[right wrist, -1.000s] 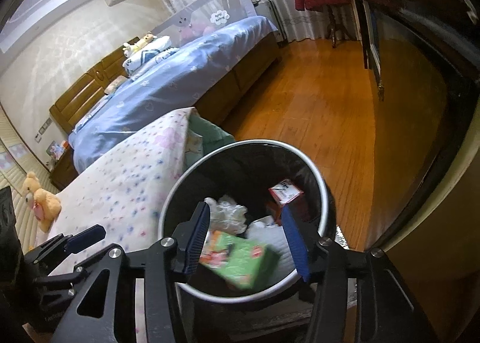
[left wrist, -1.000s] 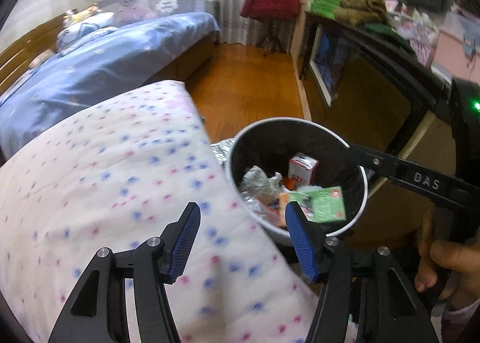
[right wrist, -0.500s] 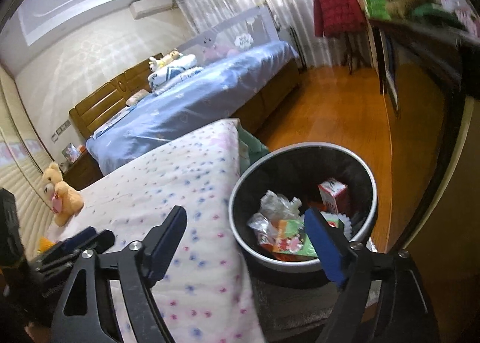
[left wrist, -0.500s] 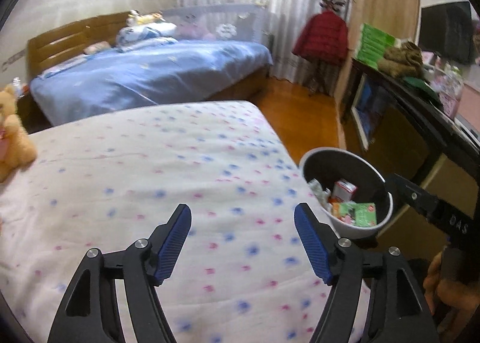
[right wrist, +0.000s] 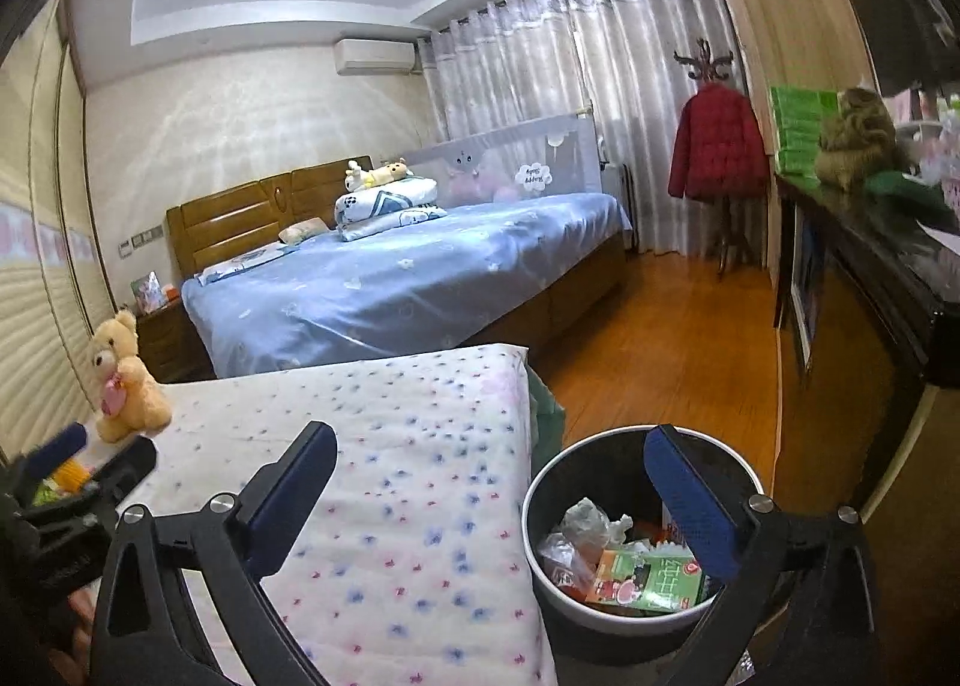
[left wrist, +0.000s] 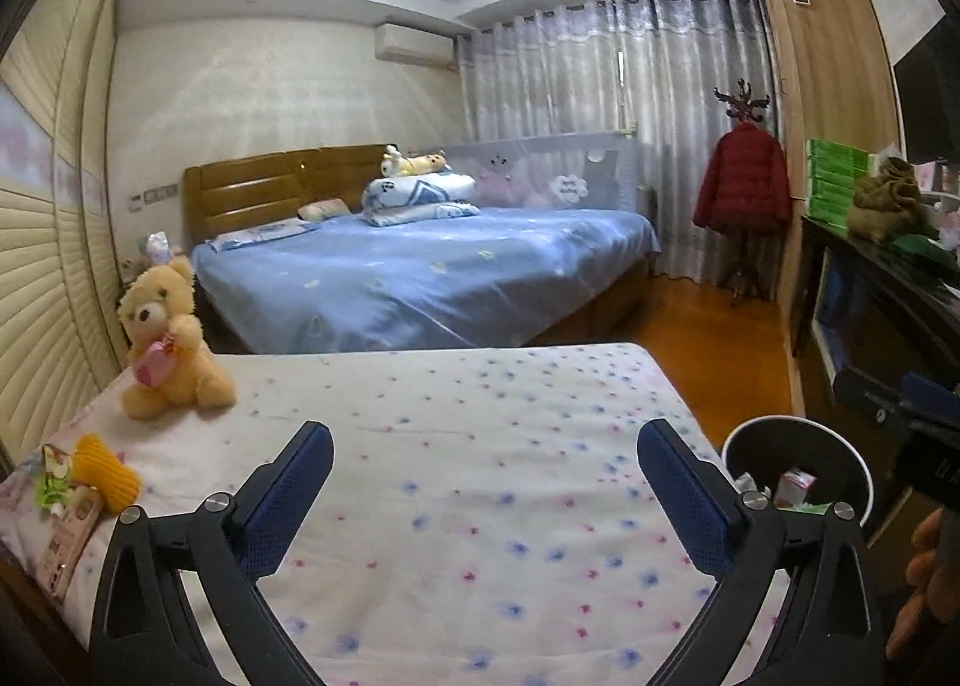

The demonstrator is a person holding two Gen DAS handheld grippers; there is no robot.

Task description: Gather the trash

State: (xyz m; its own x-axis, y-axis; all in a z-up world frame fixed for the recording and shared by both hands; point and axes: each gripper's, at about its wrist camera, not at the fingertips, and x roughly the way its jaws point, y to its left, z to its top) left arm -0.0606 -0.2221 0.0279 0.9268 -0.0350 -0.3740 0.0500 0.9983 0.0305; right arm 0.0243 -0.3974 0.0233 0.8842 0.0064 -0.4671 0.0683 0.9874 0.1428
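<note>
A black trash bin (right wrist: 576, 464) with a white rim stands on the floor beside the near bed, holding a green packet (right wrist: 651, 575), crumpled plastic and a red-and-white carton. It also shows in the left wrist view (left wrist: 798, 440) at lower right. My right gripper (right wrist: 489, 497) is open and empty, raised above the bed edge and the bin. My left gripper (left wrist: 483, 497) is open and empty above the spotted quilt (left wrist: 456, 446). A green wrapper (left wrist: 51, 485) lies beside a yellow object (left wrist: 105, 473) at the quilt's far left.
A yellow teddy bear (left wrist: 165, 341) sits at the quilt's far left corner. A pink phone (left wrist: 66, 551) lies near the left edge. A blue bed (left wrist: 420, 260) lies beyond. A dark cabinet (right wrist: 870, 278) lines the right wall, with wooden floor (right wrist: 672, 344) between.
Both grippers have lifted and pulled back from the bin, tilting up to face the room. The green packet that was between the right fingers now lies in the bin. The left gripper has swung left over the quilt.
</note>
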